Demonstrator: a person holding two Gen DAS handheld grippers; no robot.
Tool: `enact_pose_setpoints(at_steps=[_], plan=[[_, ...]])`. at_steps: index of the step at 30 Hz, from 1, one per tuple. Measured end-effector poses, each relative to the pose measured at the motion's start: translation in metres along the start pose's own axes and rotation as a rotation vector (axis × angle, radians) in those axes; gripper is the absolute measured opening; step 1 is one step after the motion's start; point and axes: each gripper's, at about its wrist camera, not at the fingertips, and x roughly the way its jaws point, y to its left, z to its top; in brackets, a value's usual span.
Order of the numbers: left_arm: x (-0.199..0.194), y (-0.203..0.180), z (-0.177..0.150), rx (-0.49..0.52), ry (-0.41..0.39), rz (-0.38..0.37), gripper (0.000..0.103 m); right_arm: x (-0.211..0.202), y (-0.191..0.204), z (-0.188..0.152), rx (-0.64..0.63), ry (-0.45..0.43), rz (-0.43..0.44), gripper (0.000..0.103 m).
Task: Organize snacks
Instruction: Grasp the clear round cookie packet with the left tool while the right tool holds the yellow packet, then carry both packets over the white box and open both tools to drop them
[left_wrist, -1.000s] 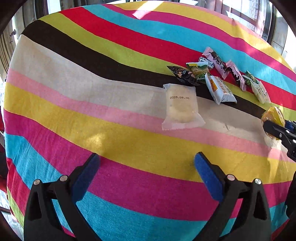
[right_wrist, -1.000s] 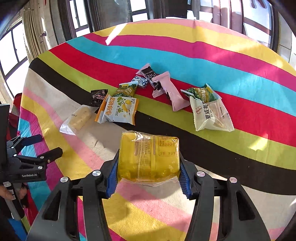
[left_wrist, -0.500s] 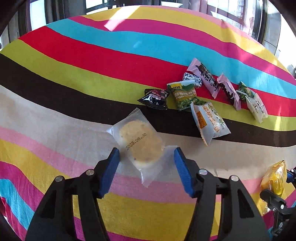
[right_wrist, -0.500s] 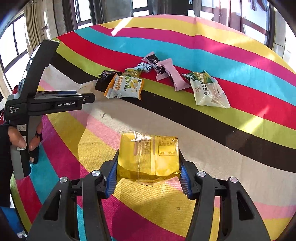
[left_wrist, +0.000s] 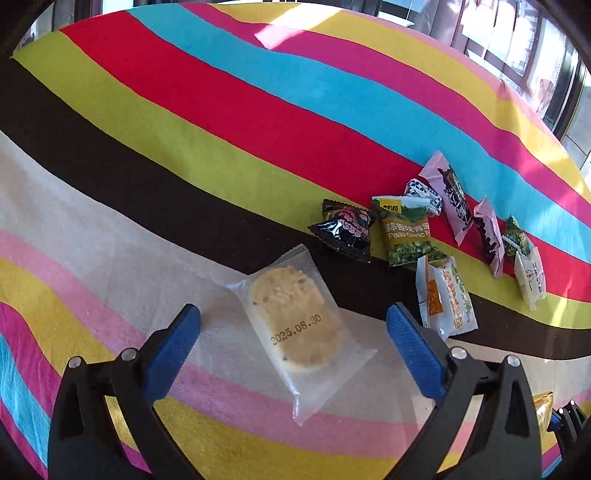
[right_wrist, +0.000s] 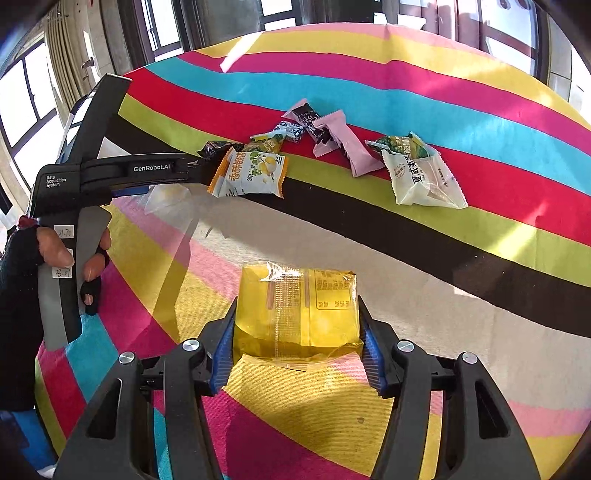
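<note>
The right claw holds the yellow packet. The left claw is wide around the cookie packet. Most snacks lie unsorted on the surface.

left gripper fingers spread wide | right gripper fingers clamped

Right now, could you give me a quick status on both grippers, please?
Left gripper open, straddling the cookie pack on the cloth. Right gripper shut on the yellow pack. Nothing between the left fingers but the cookie.
</note>
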Motion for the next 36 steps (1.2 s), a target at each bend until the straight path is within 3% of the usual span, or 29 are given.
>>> enact_pose_setpoints(at_steps=[1,2,4,7,15,23,36], plan=[[-0.001,-0.005,-0.002,0.028,-0.011,0.040,0.078,0.000,0.000,0.000,0.001,-0.001,0.001,0.058],[-0.006,-0.009,-0.006,0.054,-0.034,0.029,0.053,-0.001,0.000,0.000,0.003,-0.002,0.002,0.058],[-0.015,-0.012,-0.018,0.102,-0.046,-0.013,0.039,-0.001,-0.001,0.000,0.004,-0.004,0.001,0.058],[-0.033,-0.004,-0.041,0.114,-0.045,-0.052,0.038,-0.003,0.001,-0.001,-0.001,-0.017,-0.006,0.056],[-0.073,0.039,-0.090,0.028,-0.041,-0.145,0.038,-0.007,0.010,-0.004,-0.038,-0.022,-0.062,0.054],[-0.078,0.051,-0.103,0.005,-0.065,-0.167,0.038,-0.010,0.035,-0.012,-0.044,0.009,0.003,0.054],[-0.103,0.090,-0.130,-0.066,-0.063,-0.223,0.038,-0.005,0.117,-0.019,-0.192,0.047,0.098,0.054]])
